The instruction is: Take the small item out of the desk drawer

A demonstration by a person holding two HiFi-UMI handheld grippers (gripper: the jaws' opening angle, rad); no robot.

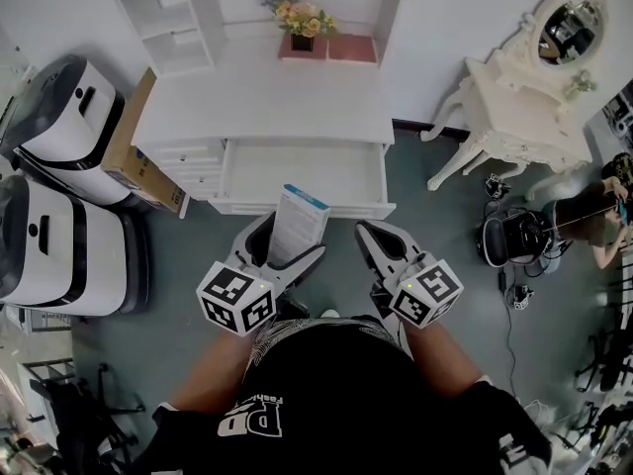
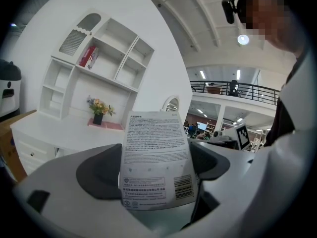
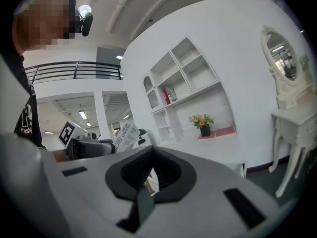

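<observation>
The white desk (image 1: 267, 97) has its wide drawer (image 1: 336, 171) pulled out toward me, and the part of its inside that shows looks bare. My left gripper (image 1: 285, 250) is shut on a small white packet (image 1: 299, 221) with a blue top edge, held upright just in front of the drawer. In the left gripper view the packet (image 2: 156, 157) stands between the dark pads (image 2: 96, 175), its printed back and barcode facing the camera. My right gripper (image 1: 374, 234) hangs beside it on the right, jaws together and holding nothing. The packet (image 3: 128, 134) also shows at the left of the right gripper view.
On the desk stand a flower pot (image 1: 302, 23), a pink tray (image 1: 352, 48) and a white shelf unit (image 1: 168, 18). A cardboard box (image 1: 127, 146) and two white machines (image 1: 59, 117) sit left. A white vanity with mirror (image 1: 524, 107), cables and a seated person (image 1: 593, 216) are right.
</observation>
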